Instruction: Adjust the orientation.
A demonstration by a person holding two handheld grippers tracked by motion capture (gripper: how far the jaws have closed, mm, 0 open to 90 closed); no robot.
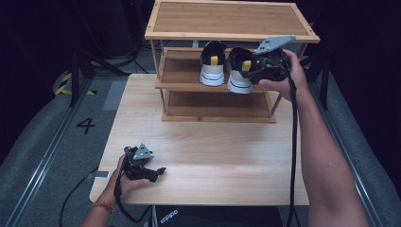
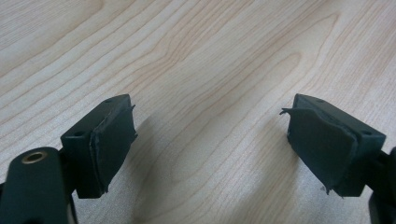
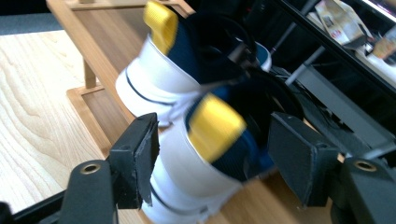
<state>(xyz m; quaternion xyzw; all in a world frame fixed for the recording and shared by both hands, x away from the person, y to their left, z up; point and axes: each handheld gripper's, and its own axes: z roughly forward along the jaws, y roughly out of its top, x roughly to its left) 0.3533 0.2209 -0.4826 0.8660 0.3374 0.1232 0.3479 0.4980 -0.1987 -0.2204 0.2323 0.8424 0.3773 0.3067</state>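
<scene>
Two white and navy shoes with yellow heel tabs stand side by side on the middle shelf point(image 1: 179, 71) of a bamboo shoe rack point(image 1: 231, 19), heels toward me. My right gripper point(image 1: 253, 71) is at the heel of the right shoe point(image 1: 238, 71). In the right gripper view its jaws point(image 3: 215, 135) stand open on either side of that shoe's heel point(image 3: 205, 158), with the pads clear of it. The left shoe point(image 1: 213, 64) sits just beyond point(image 3: 154, 79). My left gripper point(image 1: 158, 172) rests low on the table, open, with bare wood between its jaws point(image 2: 208, 126).
The rack stands at the far edge of the light wooden table point(image 1: 213, 151). Its top shelf overhangs my right hand, and its bottom shelf point(image 1: 217, 106) holds nothing. Dark floor and metal stands surround the table. A cable point(image 1: 293, 142) trails down from the right gripper.
</scene>
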